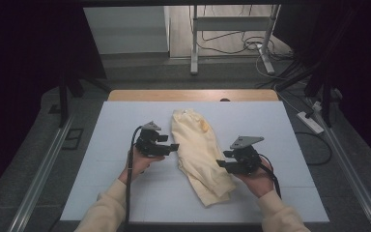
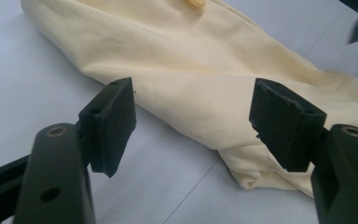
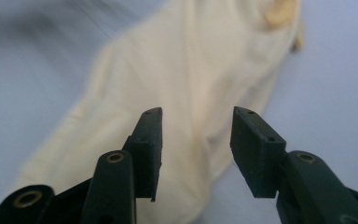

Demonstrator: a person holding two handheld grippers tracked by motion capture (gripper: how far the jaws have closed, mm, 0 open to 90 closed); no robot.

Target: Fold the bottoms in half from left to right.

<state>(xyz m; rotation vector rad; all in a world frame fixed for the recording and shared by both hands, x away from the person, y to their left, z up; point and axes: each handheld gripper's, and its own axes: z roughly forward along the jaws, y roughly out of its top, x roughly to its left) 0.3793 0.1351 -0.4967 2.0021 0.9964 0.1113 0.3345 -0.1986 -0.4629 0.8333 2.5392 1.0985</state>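
white mat [image 1: 125,130]: cloth [image 1: 198,150] btwn open claws, rt view blurry.

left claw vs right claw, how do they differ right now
The left claw sits beside the cream garment's left edge, farther up the table; the right claw is at its right edge, nearer the person. In their own views, the left claw's jaws gape wider than the right's. Both are open, holding nothing.

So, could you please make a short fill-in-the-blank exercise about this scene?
1. The pale yellow cloth garment lies on a ____ board.
2. The jaws of the left gripper stand ____.
3. The right gripper holds ____.
4. In the high view the garment lies ____ the two grippers.

Missing words: white; open; nothing; between
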